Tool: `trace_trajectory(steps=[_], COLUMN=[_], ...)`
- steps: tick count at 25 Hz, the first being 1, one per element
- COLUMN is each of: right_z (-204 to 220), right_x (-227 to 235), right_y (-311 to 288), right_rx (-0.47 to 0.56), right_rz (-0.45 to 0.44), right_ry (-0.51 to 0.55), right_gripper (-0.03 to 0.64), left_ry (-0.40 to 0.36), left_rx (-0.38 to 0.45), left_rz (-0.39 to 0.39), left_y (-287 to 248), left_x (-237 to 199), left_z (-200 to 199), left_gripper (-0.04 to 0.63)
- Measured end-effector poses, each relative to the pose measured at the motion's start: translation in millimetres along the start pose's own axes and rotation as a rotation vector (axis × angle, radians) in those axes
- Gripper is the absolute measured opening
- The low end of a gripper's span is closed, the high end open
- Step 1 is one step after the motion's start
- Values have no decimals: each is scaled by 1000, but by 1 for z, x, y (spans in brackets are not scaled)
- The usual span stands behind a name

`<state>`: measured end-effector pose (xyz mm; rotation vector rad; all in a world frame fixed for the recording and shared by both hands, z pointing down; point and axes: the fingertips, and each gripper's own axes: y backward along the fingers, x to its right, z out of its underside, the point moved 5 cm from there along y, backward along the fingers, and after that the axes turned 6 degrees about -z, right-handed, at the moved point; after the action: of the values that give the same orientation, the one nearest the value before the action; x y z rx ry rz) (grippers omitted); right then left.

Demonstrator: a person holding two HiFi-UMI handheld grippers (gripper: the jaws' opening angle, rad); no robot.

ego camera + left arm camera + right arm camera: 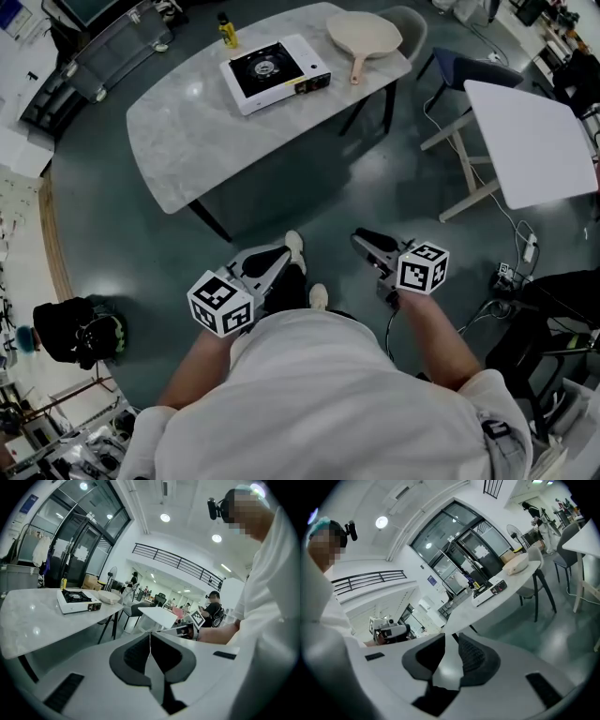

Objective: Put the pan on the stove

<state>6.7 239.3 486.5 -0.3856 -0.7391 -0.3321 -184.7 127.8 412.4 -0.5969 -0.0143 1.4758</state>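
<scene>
The left gripper (279, 255) is clenched. In the left gripper view its dark ribbed pads (136, 656) meet along a thin seam and nothing sits between them. The right gripper (362, 240) is released. Its jaws stand a little apart and the gap between them holds only air, as the right gripper view (451, 641) shows. Both are held low in front of the person's white shirt (328, 394), level with each other and apart, and both point forward.

Ahead of the two grippers lies a stretch of open dark green floor (309, 187), running to the near rounded edge of the grey marble-look table (187, 141). On the table's far half, ahead of the left gripper, sits the white portable gas stove with a black burner top (272, 70), set at a slant. The pale beige round pan with a light handle (364, 33) lies farther ahead, near the table's far right corner. It is just right of the stove, apart from it, and its handle points back toward the grippers. A small yellow bottle (227, 30) stands beyond the stove.

To the right of the right gripper, a white square table (530, 141) narrows the floor on that side, with cables (520, 248) trailing near its legs. To the left of the left gripper a black bag (75, 328) rests on the floor.
</scene>
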Motion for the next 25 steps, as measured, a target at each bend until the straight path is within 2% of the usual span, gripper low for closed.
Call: trace_trajectory(steps=[8, 12, 16, 21, 25], right_z=[-88, -142, -188, -234, -273], right_x=[82, 119, 162, 221, 279], right_y=[-23, -38, -62, -88, -105], right_rx=[24, 61, 96, 140, 174], right_rz=[117, 149, 153, 159, 160], right_ry=[-48, -109, -172, -280, -371], right_gripper=[115, 129, 160, 180, 203], left_ry=[36, 4, -15, -15, 11], left_rx=[23, 37, 60, 63, 63], left_rz=[41, 93, 134, 115, 60], left_y=[-73, -109, -139, -154, -163], left_x=[-100, -135, -169, -206, -230], left_z=[-50, -97, -125, -149, -159], left_gripper=[20, 20, 20, 20, 20])
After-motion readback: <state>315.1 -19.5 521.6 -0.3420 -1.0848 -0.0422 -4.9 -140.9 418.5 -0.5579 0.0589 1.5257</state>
